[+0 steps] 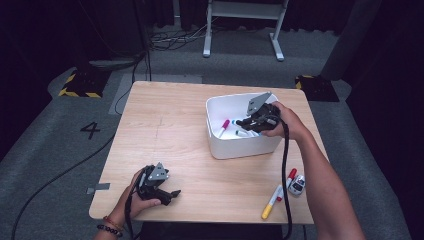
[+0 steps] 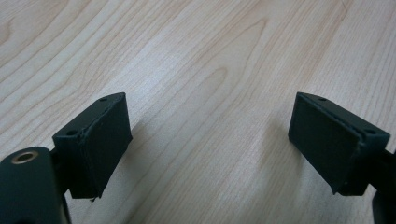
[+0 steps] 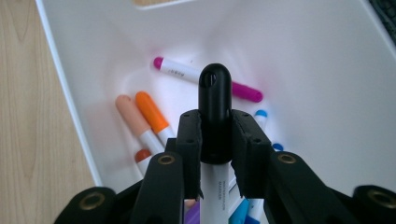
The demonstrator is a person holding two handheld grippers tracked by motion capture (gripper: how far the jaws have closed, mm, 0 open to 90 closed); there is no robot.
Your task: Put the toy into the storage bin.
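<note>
A white bin (image 1: 240, 146) stands on the right half of the wooden table (image 1: 170, 135). My right gripper (image 1: 241, 122) hangs over the bin, shut on a marker with a black cap (image 3: 215, 105) that points down into it. Inside the white bin (image 3: 327, 70) lie a magenta marker (image 3: 205, 78), two orange-capped markers (image 3: 149, 112) and blue-capped ones (image 3: 260, 115). My left gripper (image 1: 172, 195) rests low near the table's front left edge, held by a hand. Its jaws stand wide apart over bare wood, and its left pad (image 2: 100, 144) holds nothing.
A yellow marker (image 1: 271, 202), a red marker (image 1: 289, 178) and a small toy car (image 1: 297, 185) lie near the front right edge. Cables cross the grey floor (image 1: 50, 150) around the table. A white frame (image 1: 244, 27) stands behind it.
</note>
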